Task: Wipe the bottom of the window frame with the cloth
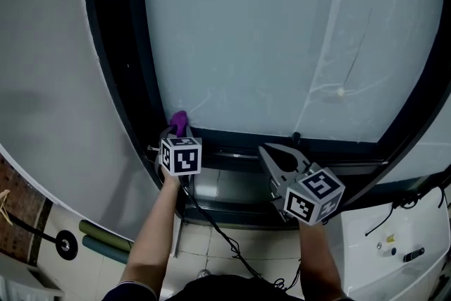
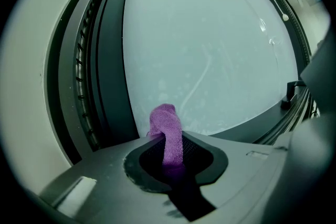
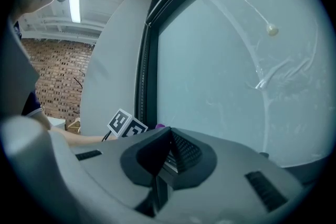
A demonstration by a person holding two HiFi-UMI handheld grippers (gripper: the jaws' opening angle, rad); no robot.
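At the far left a plain grey wall (image 1: 56, 81) meets the dark upright of the window frame (image 1: 116, 46), which curves down to the lower left corner of the pane. In that corner the left gripper (image 1: 176, 134) has its jaws clamped on a purple cloth (image 1: 179, 122). The left gripper view shows the cloth (image 2: 167, 131) pinched between the jaws. Its free end bunches forward at the foot of the frosted glass (image 2: 210, 50), just beside the upright; whether it touches the rail there cannot be told. A black cable (image 1: 211, 225) trails down from this gripper. To the right of the cloth the bottom rail (image 1: 239, 139) runs bare along the lower edge of the glass as far as a small dark knob (image 1: 296, 137), with stepped dark tracks beneath it. The right gripper (image 1: 268, 151) sits just below the rail near that knob, well apart from the cloth. In the right gripper view its jaws are pressed together with nothing between them. Past the knob the rail continues bare to the right corner, where the frame curves upward. A white unit (image 1: 394, 243) stands below that corner.
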